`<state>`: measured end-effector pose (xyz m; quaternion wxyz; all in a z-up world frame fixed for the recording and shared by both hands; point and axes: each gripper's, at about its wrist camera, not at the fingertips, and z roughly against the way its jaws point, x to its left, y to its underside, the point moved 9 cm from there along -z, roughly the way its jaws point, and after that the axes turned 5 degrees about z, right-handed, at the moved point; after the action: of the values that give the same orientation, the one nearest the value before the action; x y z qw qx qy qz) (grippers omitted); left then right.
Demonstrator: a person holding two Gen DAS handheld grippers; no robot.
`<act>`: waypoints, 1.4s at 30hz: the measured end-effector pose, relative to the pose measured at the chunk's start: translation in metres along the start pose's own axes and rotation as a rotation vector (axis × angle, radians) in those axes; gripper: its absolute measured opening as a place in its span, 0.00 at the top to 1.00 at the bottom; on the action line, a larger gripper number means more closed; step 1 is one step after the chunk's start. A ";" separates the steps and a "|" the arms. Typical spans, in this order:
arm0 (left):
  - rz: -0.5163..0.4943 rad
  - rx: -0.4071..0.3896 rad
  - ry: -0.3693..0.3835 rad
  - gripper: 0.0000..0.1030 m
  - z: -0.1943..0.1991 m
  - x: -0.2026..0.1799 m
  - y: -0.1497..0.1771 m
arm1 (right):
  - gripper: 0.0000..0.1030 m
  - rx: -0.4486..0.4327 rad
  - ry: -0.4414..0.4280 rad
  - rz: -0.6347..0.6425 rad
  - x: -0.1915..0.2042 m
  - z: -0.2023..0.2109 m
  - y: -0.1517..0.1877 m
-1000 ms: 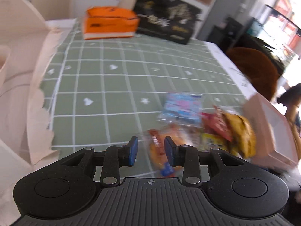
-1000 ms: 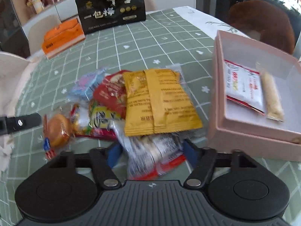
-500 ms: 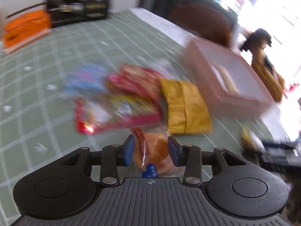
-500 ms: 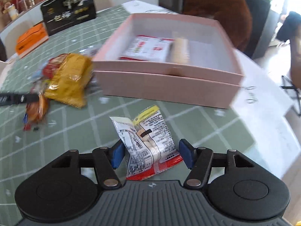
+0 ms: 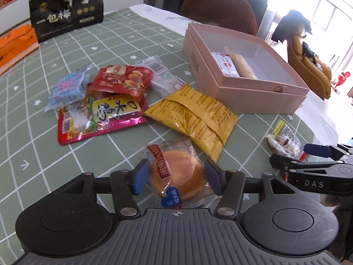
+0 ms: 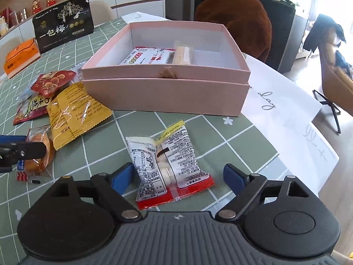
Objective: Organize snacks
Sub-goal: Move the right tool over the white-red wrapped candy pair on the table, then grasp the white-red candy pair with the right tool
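A bun in a clear wrapper [image 5: 174,167] lies on the green checked tablecloth between the pads of my left gripper [image 5: 177,177]. Its jaws are opening and the pads stand clear of the wrapper. My right gripper [image 6: 178,177] is also opening. A white and red packet [image 6: 167,161] lies flat between its fingers, untouched. Just beyond stands the open pink box [image 6: 165,95], holding a white packet [image 6: 150,56] and a beige bar [image 6: 182,54]. Left of the box are a yellow packet [image 5: 194,119], red packets [image 5: 103,117] and a blue one [image 5: 68,86].
A black bag [image 5: 66,15] and an orange box [image 5: 15,44] stand at the table's far side. A brown chair [image 6: 238,22] sits behind the pink box. White paper with writing [image 6: 282,101] covers the table's right edge.
My left gripper swung from the bare cloth over to the bun and its jaws spread wider. My right gripper carried the white and red packet from the pile to the box's front and let go.
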<state>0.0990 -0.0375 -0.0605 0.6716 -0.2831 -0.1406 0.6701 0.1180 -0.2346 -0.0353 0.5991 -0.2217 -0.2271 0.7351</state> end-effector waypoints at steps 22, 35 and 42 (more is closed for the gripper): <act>0.012 0.033 0.123 0.37 0.010 -0.001 0.016 | 0.15 0.094 -0.228 0.069 0.033 0.019 -0.028; -0.018 0.047 0.091 0.37 0.008 -0.005 0.016 | 0.22 0.151 -0.291 -0.016 0.041 -0.003 -0.025; -0.008 0.055 0.076 0.37 0.007 -0.008 0.016 | 0.21 0.096 -0.146 0.015 0.033 -0.012 -0.031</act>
<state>0.0819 -0.0447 -0.0627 0.6868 -0.2892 -0.0975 0.6597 0.1433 -0.1961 -0.0281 0.5852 -0.1405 -0.2330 0.7638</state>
